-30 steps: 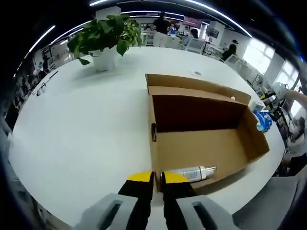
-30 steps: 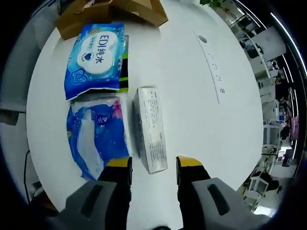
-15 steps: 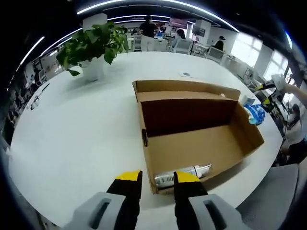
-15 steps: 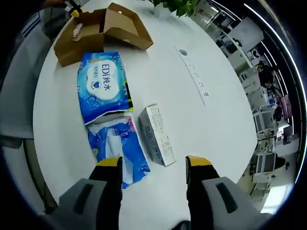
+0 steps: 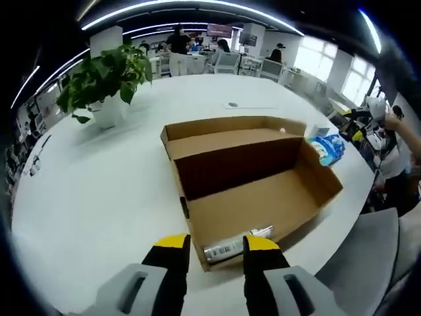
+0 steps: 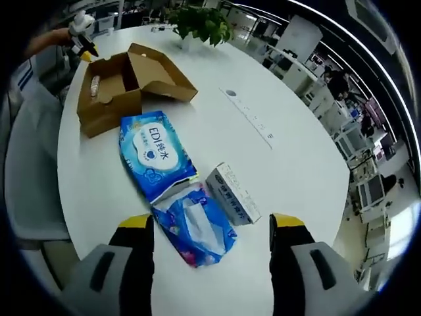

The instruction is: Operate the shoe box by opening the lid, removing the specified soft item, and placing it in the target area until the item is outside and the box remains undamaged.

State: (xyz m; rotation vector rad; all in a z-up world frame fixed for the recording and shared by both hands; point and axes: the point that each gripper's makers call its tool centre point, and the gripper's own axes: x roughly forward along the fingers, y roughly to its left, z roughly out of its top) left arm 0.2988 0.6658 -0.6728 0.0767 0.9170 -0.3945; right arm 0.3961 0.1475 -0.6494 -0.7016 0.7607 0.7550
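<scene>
**Box open, soft packs already out on the tabletop**

The brown cardboard shoe box (image 5: pixel 253 178) sits open on the round white tabletop (image 5: pixel 99 191), its lid folded back on the far side. Inside, against the near wall, lies a silver-and-white pump bottle (image 5: pixel 233 245). The soft items lie outside the box: in the right gripper view a blue wet-wipe pack with white lettering (image 6: pixel 155 160) rests flat just past the box's short end, and a crumpled blue-and-white soft pack (image 6: pixel 196 224) lies touching its near edge, with a small white printed carton (image 6: pixel 233 194) just beside both.

The left gripper (image 5: pixel 212 247) hangs before the box's near wall with its yellow-tipped jaws apart and holding nothing. The right gripper (image 6: pixel 209 227) hovers above the crumpled pack, jaws wide apart, also empty.

The likely risk is the left gripper catching the near cardboard wall and denting or dragging the light box. On the right, a careless descent could nudge the carton or pinch both packs together.

The three loose items sit near the tabletop's near edge, beside a grey chair (image 6: pixel 33 178). Bare white surface opens beyond, towards the potted green plant (image 5: pixel 105 79).
</scene>
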